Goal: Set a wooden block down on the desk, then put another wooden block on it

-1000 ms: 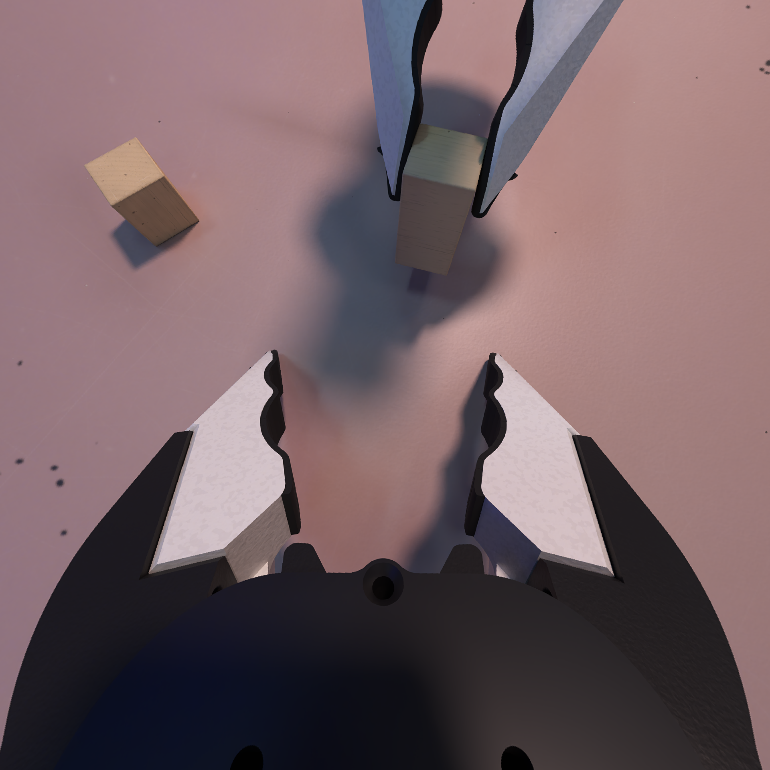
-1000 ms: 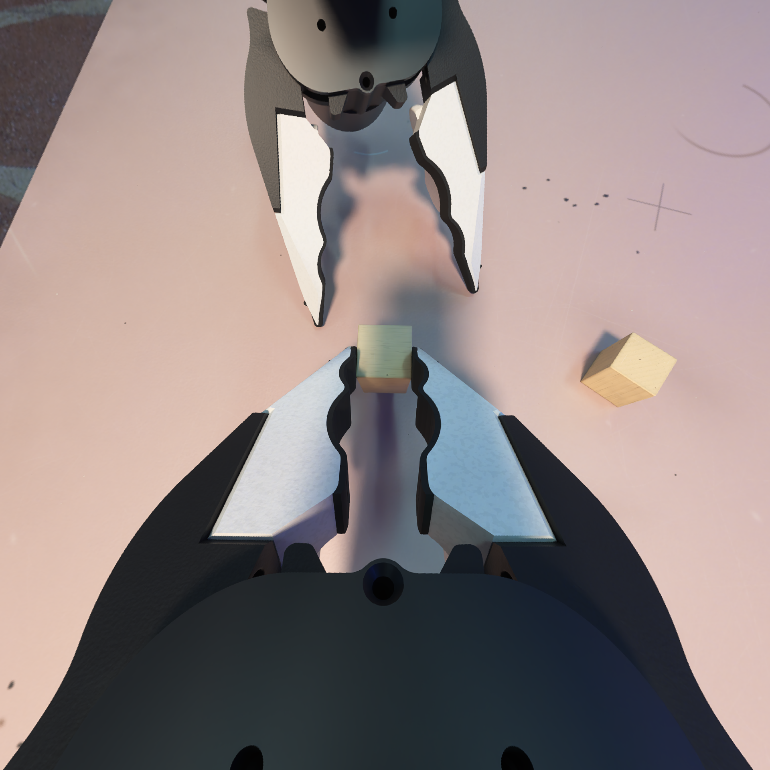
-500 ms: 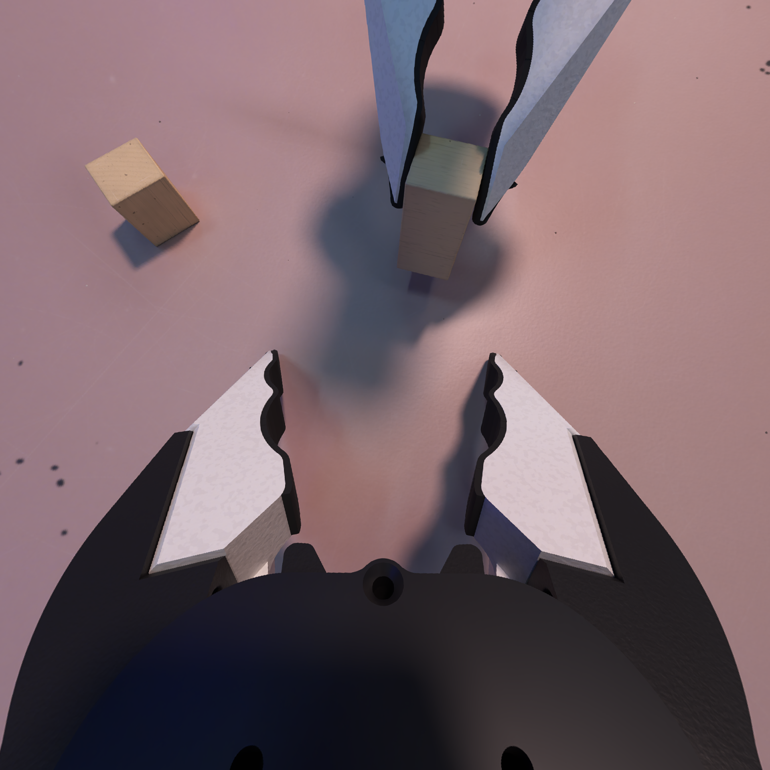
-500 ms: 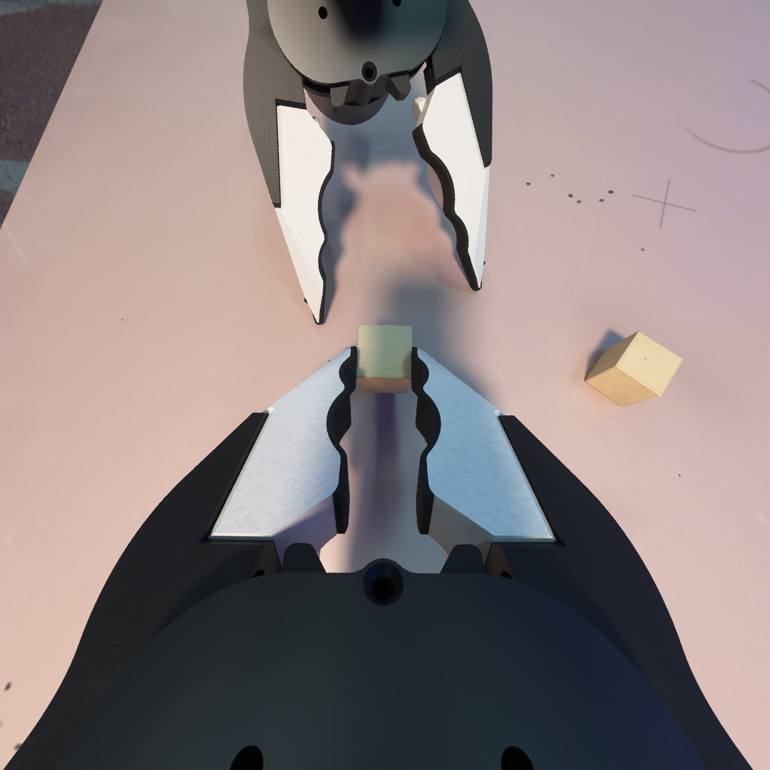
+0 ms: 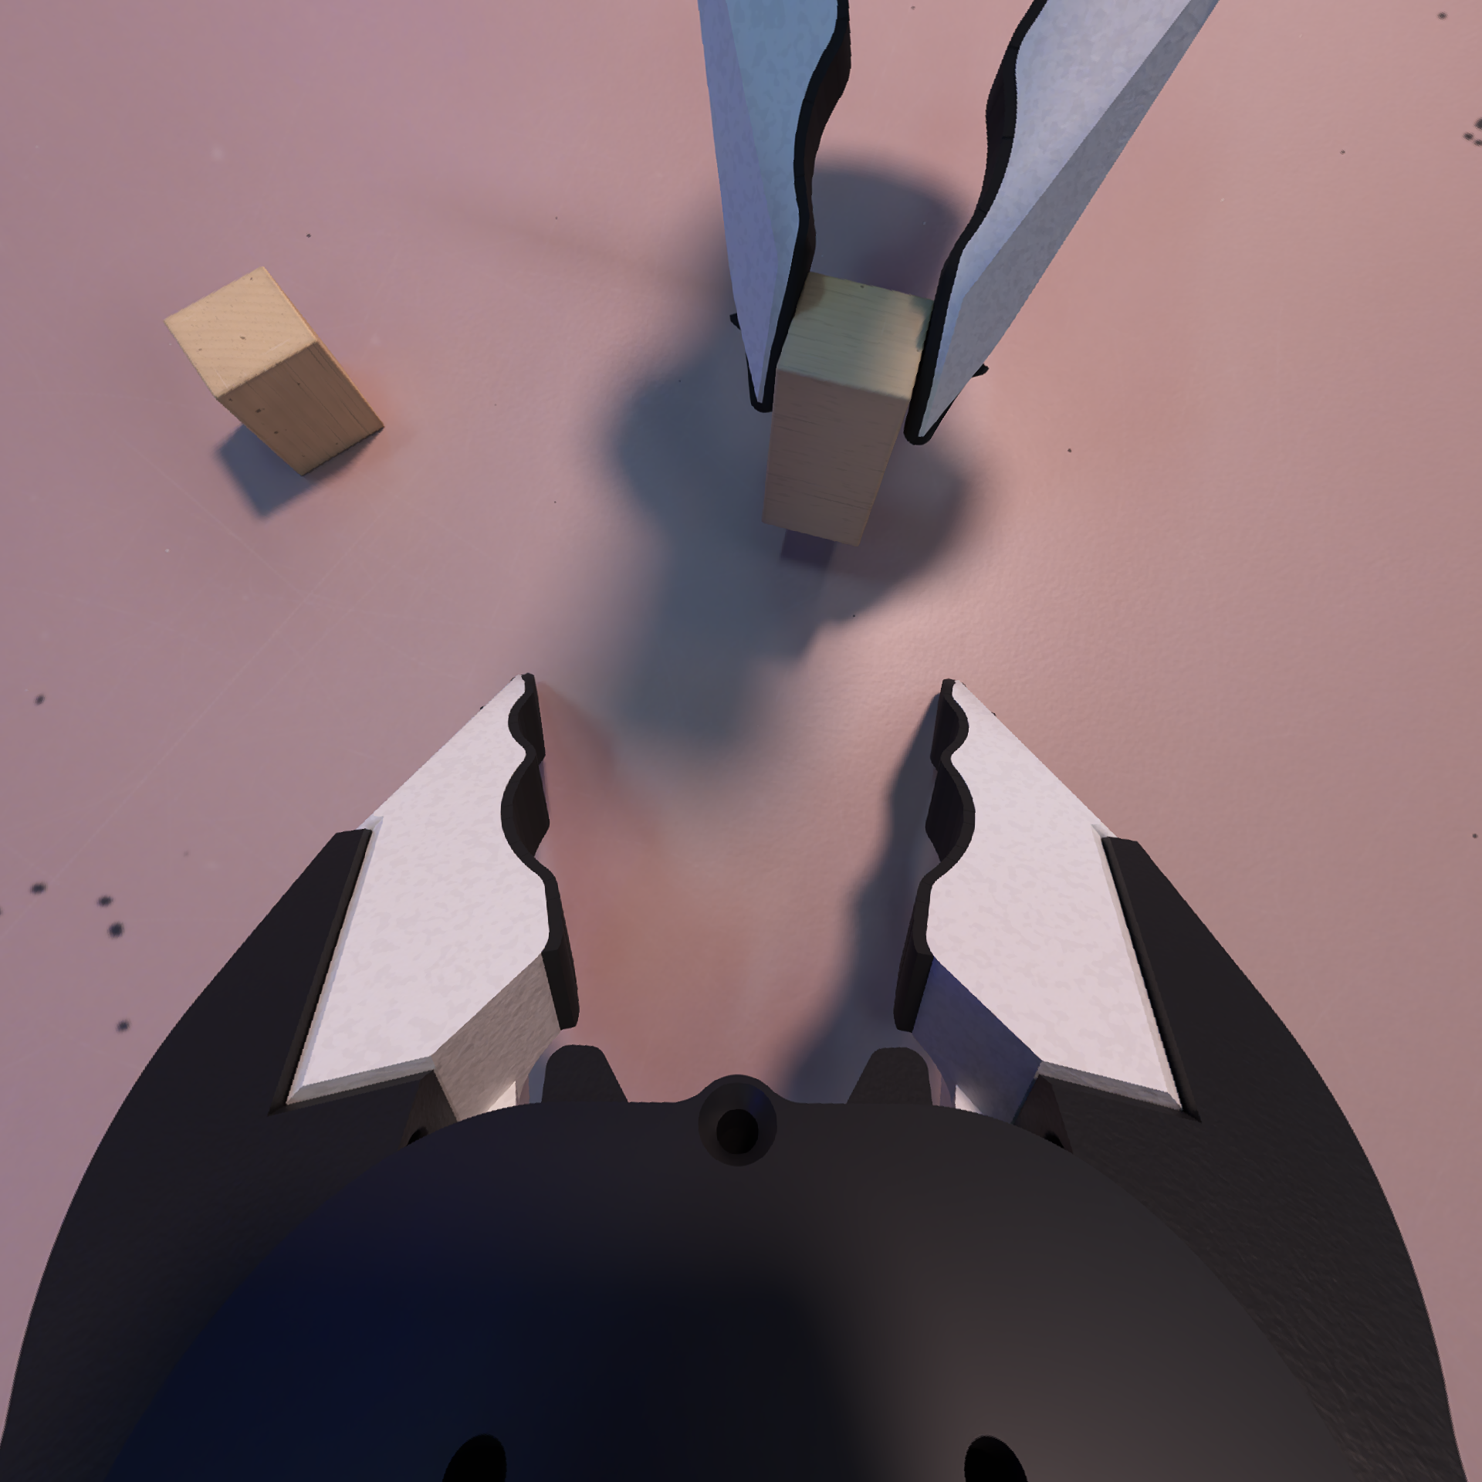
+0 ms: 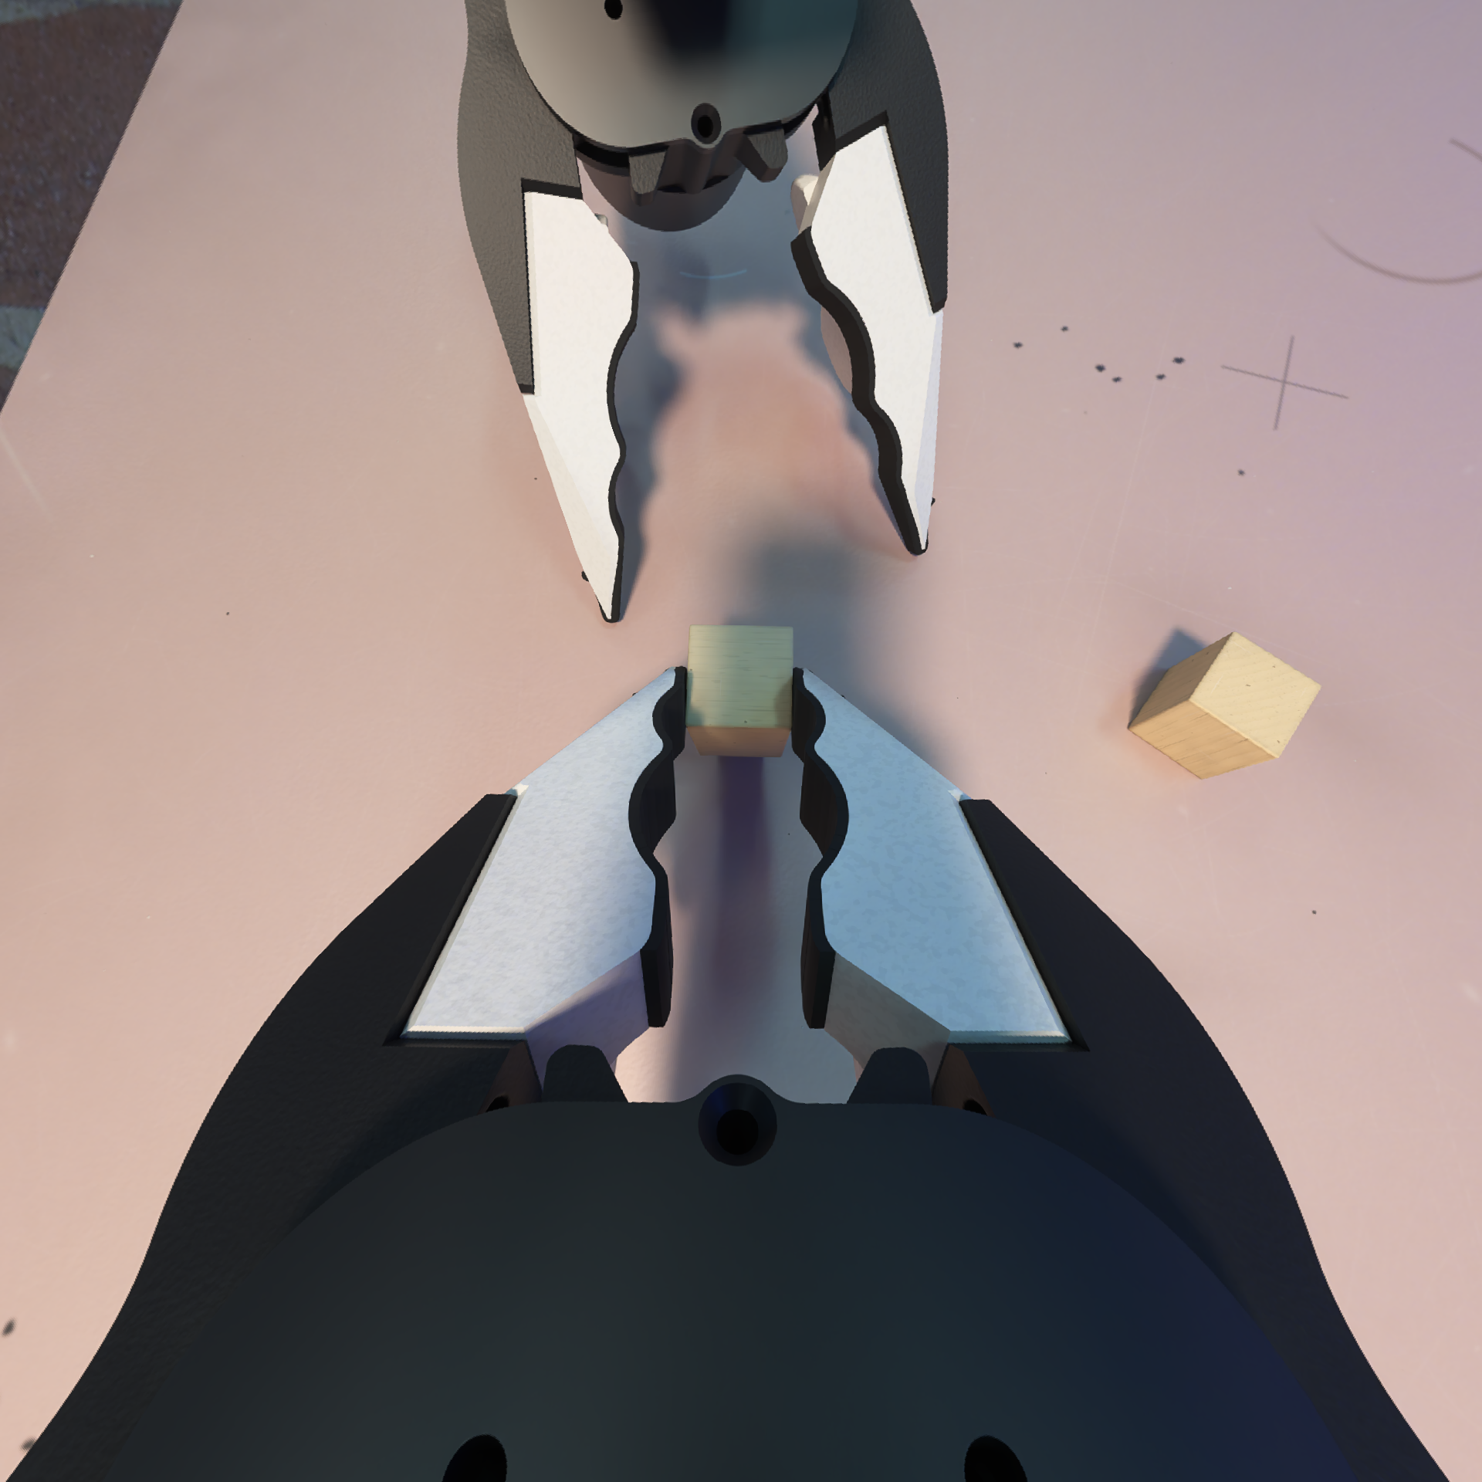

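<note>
A: Where does the right gripper point(image 6: 739, 678) stand?

B: It is clamped on a wooden block point(image 6: 739, 690), with 1 fingertip point(image 6: 670, 706) pressed to each side of the block's upper part. In the left wrist view the same right gripper point(image 5: 842, 401) reaches in from the far edge, and the held block point(image 5: 834, 417) stands upright between its 2 fingers.

A: Is that block down on the desk?

B: I cannot tell for sure. Its lower end sits right over its own dark shadow on the pink desk point(image 5: 1203, 641), very close to the surface or touching it.

A: And the left gripper?

B: The left gripper point(image 5: 738, 682) has its fingers well apart and holds nothing. It hangs over bare desk, near to the held block and facing it. From the right wrist view it point(image 6: 766, 585) shows at the far side, fingertips pointing toward the block, spread wider than the block.

A: The second block?

B: The second wooden block point(image 5: 273, 369) lies on the desk, well apart from both grippers, at the far left of the left wrist view. In the right wrist view it point(image 6: 1223, 706) lies to the right, turned at an angle, near a cluster of dark specks point(image 6: 1123, 365) and a thin cross mark point(image 6: 1283, 385) on the desk point(image 6: 240, 561).
</note>
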